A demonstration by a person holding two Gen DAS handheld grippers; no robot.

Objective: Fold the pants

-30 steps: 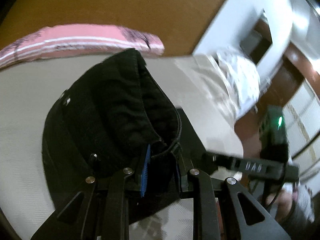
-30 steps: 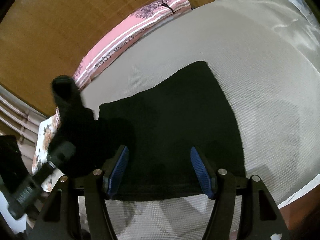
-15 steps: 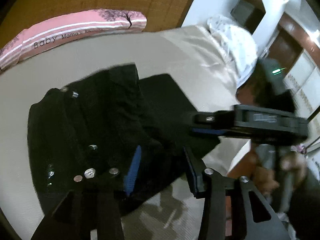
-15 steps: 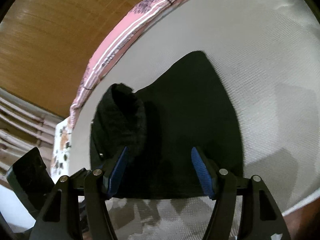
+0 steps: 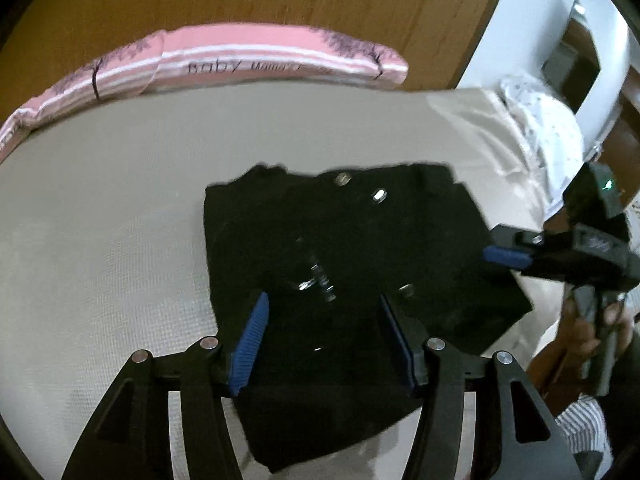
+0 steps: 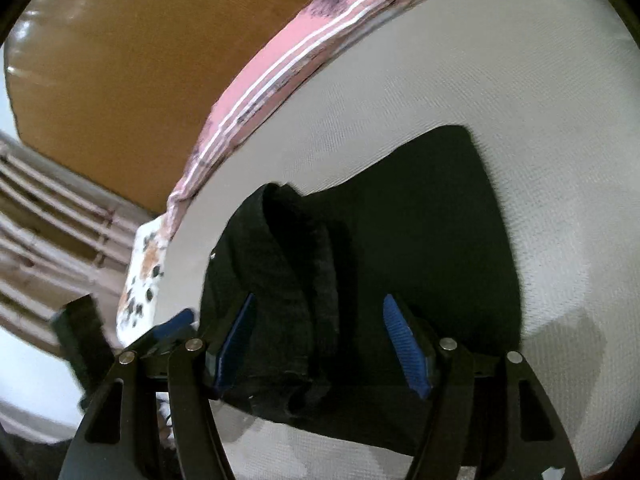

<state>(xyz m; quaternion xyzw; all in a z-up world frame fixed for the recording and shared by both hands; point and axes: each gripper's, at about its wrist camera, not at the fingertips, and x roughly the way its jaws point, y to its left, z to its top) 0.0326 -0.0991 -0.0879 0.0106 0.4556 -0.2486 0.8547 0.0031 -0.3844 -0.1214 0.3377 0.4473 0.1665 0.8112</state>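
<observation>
**Now: folded black pants on the bed**

Black pants [image 5: 352,264] lie folded on the beige mattress [image 5: 100,200]. Left gripper [image 5: 324,344] hovers above them, jaws opening, pads clear of the cloth. Right gripper [image 6: 320,344] has its fingers spread apart, gripping nothing. Pink pillow [image 5: 240,60] behind.

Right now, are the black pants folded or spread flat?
Folded: the black pants form a compact, layered rectangle on the bed, waistband doubled over.

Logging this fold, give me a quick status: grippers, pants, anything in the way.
Left gripper opening, nothing pinched. Right gripper open, empty. Black pants folded on the bed. Nothing in the way.
</observation>
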